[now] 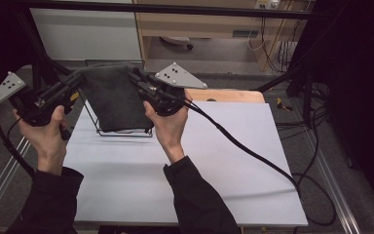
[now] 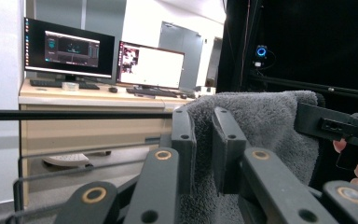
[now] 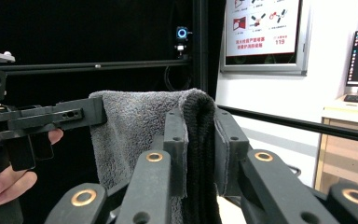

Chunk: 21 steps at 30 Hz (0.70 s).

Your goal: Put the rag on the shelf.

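A dark grey towel (image 1: 112,97) hangs stretched between my two grippers, above the white table (image 1: 185,170). My left gripper (image 1: 80,80) is shut on the towel's top left corner; in the left gripper view its jaws (image 2: 204,140) pinch the grey pile (image 2: 261,121). My right gripper (image 1: 135,78) is shut on the top right corner; in the right gripper view the folded towel edge (image 3: 196,116) sits between its jaws (image 3: 199,144). The towel's lower edge hangs in front of a black wire rack (image 1: 126,131). Each gripper shows the other one across the towel.
The wire rack stands on the table's far left part. A wooden board (image 1: 224,95) lies at the far edge. A black cable (image 1: 243,146) trails from the right gripper across the table. A black frame bar (image 1: 175,9) crosses overhead. Desks with monitors (image 2: 70,49) stand beyond.
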{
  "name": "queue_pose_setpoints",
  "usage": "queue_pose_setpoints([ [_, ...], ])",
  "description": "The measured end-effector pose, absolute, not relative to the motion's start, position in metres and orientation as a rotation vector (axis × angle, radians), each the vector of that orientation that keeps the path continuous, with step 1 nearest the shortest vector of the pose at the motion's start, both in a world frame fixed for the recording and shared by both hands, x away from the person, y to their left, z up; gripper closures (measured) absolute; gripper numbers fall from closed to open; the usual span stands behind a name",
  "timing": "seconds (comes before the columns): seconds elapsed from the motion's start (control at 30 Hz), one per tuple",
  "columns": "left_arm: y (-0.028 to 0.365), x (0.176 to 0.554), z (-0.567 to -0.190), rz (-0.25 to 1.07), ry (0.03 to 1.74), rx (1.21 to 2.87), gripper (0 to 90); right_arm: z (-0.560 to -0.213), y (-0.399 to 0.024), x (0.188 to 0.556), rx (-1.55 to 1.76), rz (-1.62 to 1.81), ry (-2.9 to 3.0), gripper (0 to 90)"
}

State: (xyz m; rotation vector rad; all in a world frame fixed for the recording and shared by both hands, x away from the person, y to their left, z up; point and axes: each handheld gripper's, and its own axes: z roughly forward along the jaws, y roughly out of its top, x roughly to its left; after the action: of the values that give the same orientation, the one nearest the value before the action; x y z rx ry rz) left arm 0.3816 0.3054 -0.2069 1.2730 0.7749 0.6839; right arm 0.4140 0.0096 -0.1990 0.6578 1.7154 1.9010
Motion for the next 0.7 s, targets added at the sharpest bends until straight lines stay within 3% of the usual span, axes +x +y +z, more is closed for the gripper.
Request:
queue_pose_setpoints([
  [0.7, 0.330, 0.408, -0.172, 0.721, 0.788, 1.209, 80.7, -0.164, 0.044, 0.439, 0.638, 1.918, 1.645, 78.3],
])
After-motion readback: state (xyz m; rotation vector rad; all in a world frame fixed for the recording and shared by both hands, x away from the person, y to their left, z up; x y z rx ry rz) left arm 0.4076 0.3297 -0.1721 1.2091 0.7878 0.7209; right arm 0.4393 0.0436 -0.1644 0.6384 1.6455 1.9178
